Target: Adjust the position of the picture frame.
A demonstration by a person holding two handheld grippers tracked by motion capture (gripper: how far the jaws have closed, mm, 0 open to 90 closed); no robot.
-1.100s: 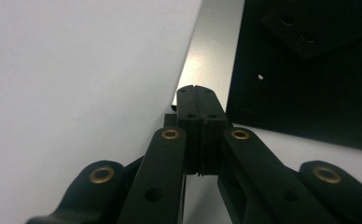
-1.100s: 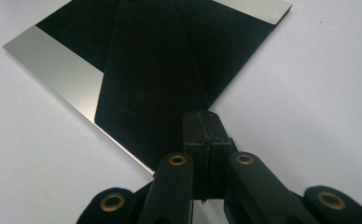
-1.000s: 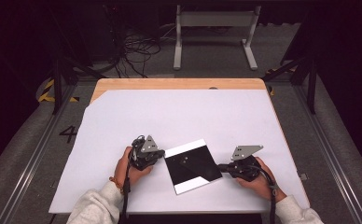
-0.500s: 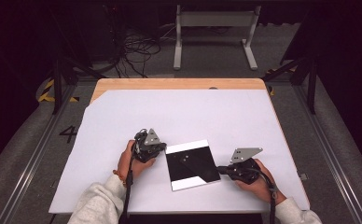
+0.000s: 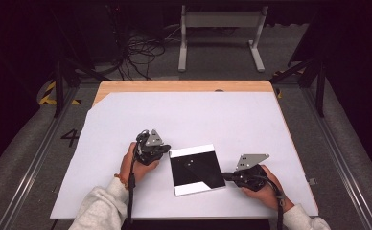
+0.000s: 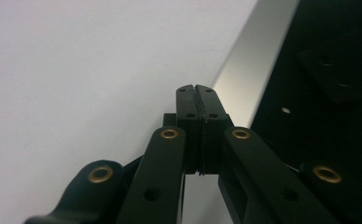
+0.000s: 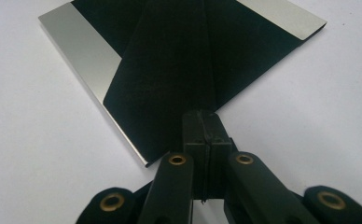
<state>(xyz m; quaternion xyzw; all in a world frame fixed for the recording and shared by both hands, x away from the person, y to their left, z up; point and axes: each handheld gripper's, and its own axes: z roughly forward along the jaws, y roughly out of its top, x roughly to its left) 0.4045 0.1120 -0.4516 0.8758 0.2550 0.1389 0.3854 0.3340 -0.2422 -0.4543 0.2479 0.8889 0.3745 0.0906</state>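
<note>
A white sheet covers the table, leaving a strip of bare wood along the far edge. Beyond it the room is dark: grey floor, a tangle of cables and a pale metal stand.

In the high view a square black plate lies flat on the near half of the table, with a bright strip along its far edge and another along its near edge. The left tool sits at the plate's far left corner, the right tool at its near right corner, each held in 1 hand.

The left gripper view shows the left tool with its 2 jaws pressed together on nothing, tips just beside the plate's bright strip. The right gripper view shows the right tool likewise closed and empty, tips touching the plate's corner, and a black sheet lying diagonally over the mirror-like face.
</note>
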